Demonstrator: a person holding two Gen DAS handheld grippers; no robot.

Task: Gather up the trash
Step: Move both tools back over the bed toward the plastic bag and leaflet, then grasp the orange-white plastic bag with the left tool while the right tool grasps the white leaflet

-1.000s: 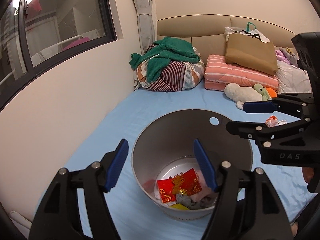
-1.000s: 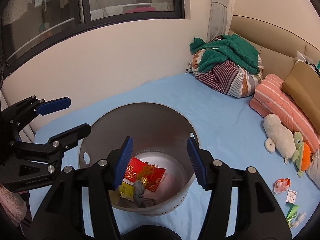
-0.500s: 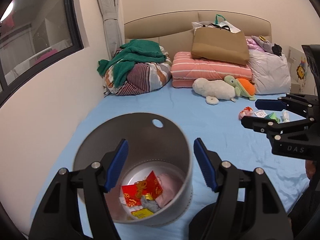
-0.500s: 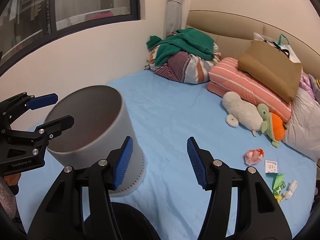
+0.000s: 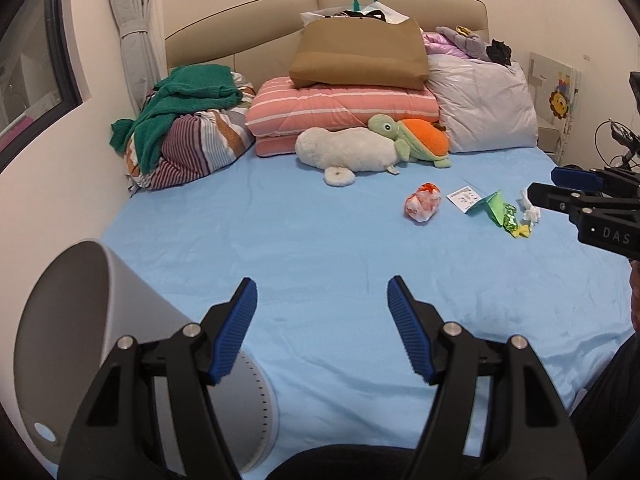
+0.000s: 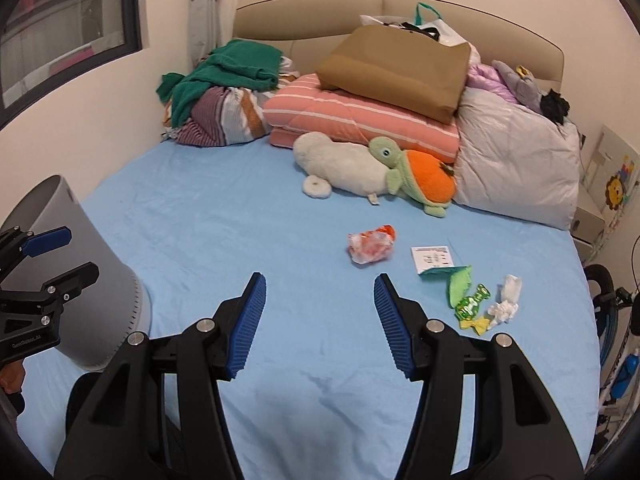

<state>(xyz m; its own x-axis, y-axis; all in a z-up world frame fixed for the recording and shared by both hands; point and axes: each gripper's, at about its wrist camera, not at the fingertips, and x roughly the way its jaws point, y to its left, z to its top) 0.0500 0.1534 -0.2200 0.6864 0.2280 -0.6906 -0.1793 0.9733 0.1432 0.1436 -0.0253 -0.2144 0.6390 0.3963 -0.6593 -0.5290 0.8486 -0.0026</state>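
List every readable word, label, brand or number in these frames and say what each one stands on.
"DAS": white letters on the black body of the right gripper, cut off by the picture's edge.
"GenRobot.AI": small print on the body of the left gripper, only just legible.
White paper slip on the blue sheet: printed lines, too small to read.
Green candy wrapper: print too blurred to read.
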